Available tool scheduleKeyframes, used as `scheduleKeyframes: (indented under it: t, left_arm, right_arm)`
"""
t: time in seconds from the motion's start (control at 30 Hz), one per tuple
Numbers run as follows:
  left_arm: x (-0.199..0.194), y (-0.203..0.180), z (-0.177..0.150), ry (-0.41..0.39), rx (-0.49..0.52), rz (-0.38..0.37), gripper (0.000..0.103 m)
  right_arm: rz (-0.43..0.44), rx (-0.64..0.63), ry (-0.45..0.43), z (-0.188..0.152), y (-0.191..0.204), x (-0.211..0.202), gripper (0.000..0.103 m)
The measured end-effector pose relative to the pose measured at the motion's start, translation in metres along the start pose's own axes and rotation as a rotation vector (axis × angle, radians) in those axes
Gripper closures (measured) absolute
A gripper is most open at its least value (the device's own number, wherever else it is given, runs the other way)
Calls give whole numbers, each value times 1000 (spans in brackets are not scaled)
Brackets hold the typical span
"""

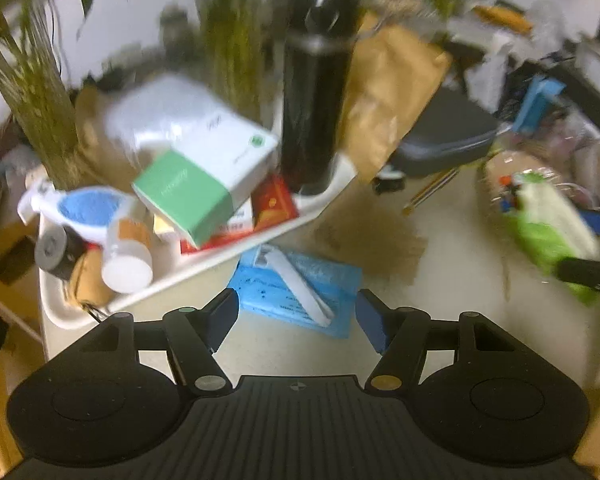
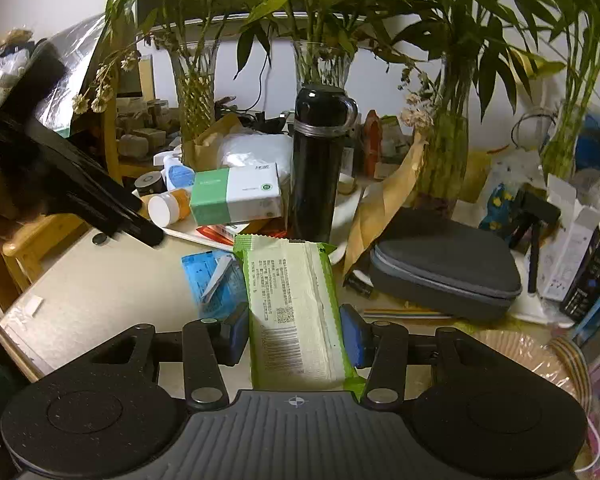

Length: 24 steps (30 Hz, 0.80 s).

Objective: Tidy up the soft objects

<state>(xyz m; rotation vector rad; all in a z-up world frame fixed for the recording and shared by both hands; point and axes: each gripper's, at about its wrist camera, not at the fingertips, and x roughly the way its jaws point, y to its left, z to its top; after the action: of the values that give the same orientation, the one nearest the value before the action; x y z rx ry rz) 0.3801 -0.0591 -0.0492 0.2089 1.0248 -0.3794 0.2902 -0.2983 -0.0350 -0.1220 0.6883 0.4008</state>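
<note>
We held the green wet-wipe pack [image 2: 296, 312] clamped between the pads of our right gripper [image 2: 294, 338], lifted above the table [image 2: 100, 280]. Our left gripper [image 1: 296, 316] hung open and empty over the blue pack [image 1: 300, 292] lying flat beside the white tray [image 1: 204, 272]. To take it well, we judged, we should straddle it squarely and squeeze gently. The tray held a green-and-white box [image 1: 204, 176], a black flask [image 1: 312, 108] and a pill bottle [image 1: 126, 256].
</note>
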Motion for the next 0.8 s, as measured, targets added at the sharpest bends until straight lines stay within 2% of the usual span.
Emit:
scheduleKeyframes:
  t: [0.07, 0.17, 0.37, 0.53, 0.6, 0.7, 0.8]
  left_arm:
    - [18, 1, 6, 44, -28, 26, 39]
    - [45, 4, 11, 101, -72, 12, 41]
    - [85, 10, 16, 163, -150, -14, 57]
    - [102, 8, 18, 188, -153, -23, 63]
    - [108, 8, 18, 197, -146, -31, 72]
    - [114, 8, 17, 203, -149, -54, 80]
    - [116, 4, 15, 198, -117, -21, 88]
  right_arm:
    - [1, 10, 9, 0, -2, 1, 53]
    - [3, 30, 21, -1, -6, 3, 53]
    - [20, 75, 18, -1, -16, 0, 53]
    - [35, 85, 22, -2, -20, -1, 53]
    - [41, 91, 22, -1, -21, -1, 53]
    - [42, 87, 25, 0, -19, 0, 53]
    - [48, 75, 34, 0, -16, 2, 53]
